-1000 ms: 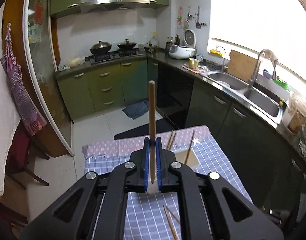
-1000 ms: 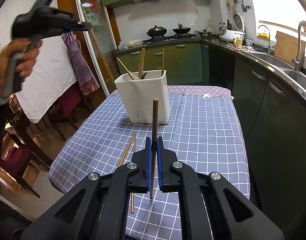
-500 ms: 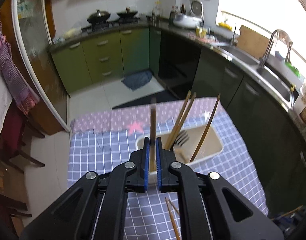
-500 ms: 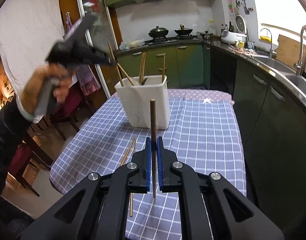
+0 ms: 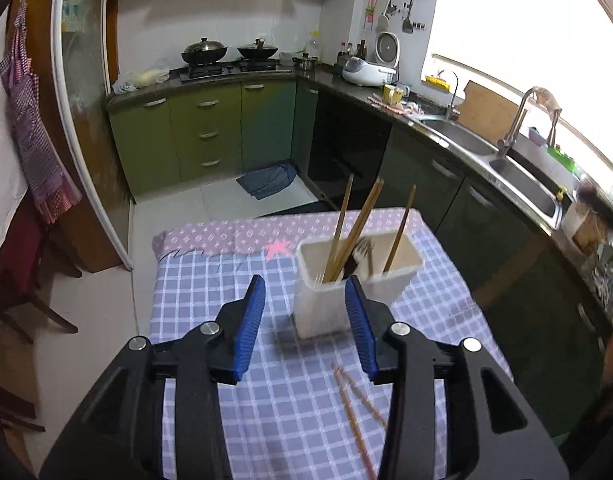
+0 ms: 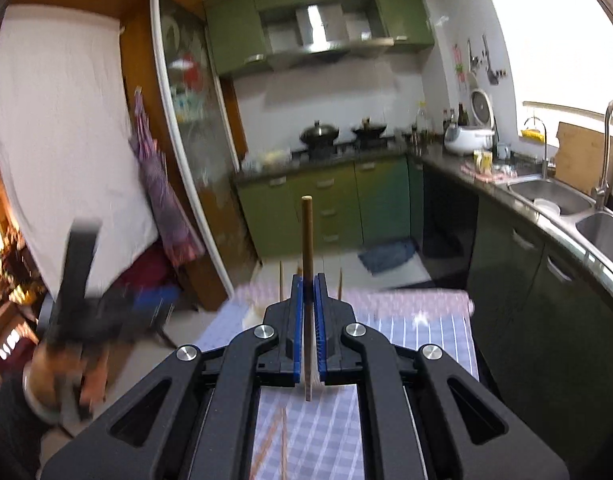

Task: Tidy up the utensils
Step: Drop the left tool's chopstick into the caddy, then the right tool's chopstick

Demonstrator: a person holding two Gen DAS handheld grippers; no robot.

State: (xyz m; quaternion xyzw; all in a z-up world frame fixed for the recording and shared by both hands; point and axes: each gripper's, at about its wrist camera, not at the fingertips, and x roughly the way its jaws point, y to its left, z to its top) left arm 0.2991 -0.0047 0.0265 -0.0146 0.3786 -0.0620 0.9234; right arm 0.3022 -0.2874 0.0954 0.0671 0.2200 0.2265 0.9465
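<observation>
Right wrist view: my right claw pinches a stiff, light chopstick mid-shaft; my left claw, jaws just opening, holds nothing.

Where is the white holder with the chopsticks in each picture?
Left wrist view: the white holder stands right of centre on the checked tablecloth, just beyond the open left gripper.
Right wrist view: mostly hidden behind the right gripper; only chopstick tips poke up.
Shared landmark: the stove.
</observation>
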